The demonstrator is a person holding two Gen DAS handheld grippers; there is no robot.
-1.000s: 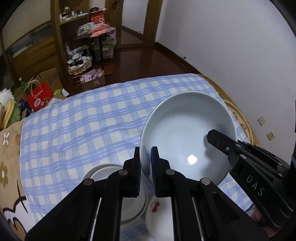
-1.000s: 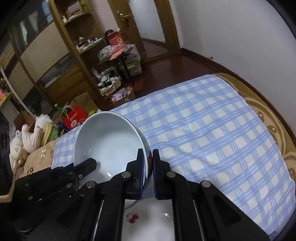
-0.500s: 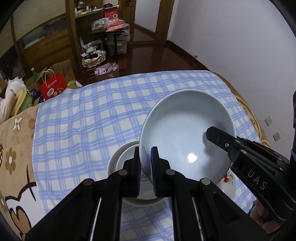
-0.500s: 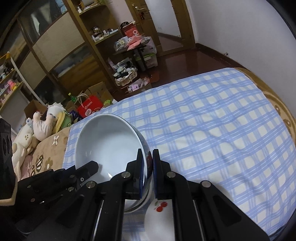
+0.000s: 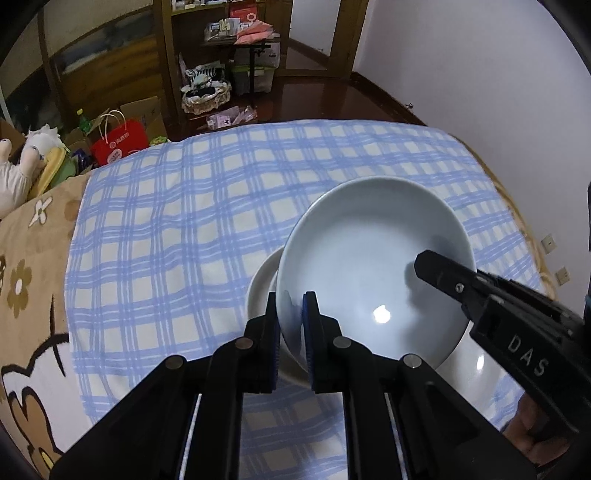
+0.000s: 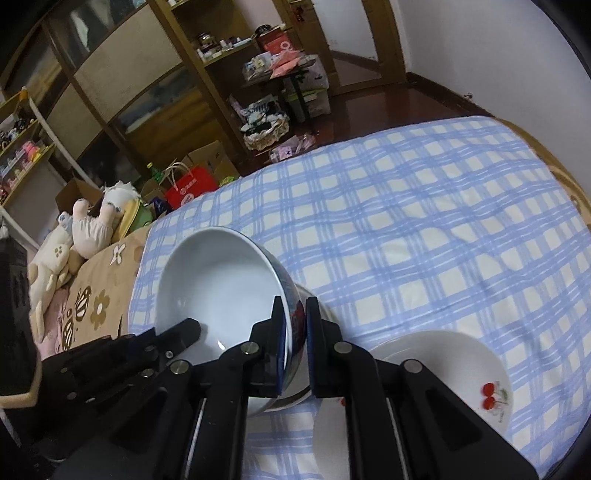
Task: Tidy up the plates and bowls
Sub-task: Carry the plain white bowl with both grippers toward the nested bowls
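Large bowl (image 5: 369,258) is pinched at opposite rims by left tool (image 5: 290,332) and right tool (image 6: 295,332); glazed, judged slippery, heavy, breakable.

A blue-and-white checked sheet (image 5: 229,206) covers the bed, with a tan flowered blanket (image 5: 26,266) along its left side. Beyond lies dark, glossy wooden floor (image 6: 399,107). Wooden shelving (image 6: 155,74) and a doorway (image 5: 314,33) line the far side, and a plain white wall (image 5: 480,74) stands on the right. A red paper bag (image 5: 118,144), cardboard boxes and plush toys (image 6: 88,225) crowd the floor.
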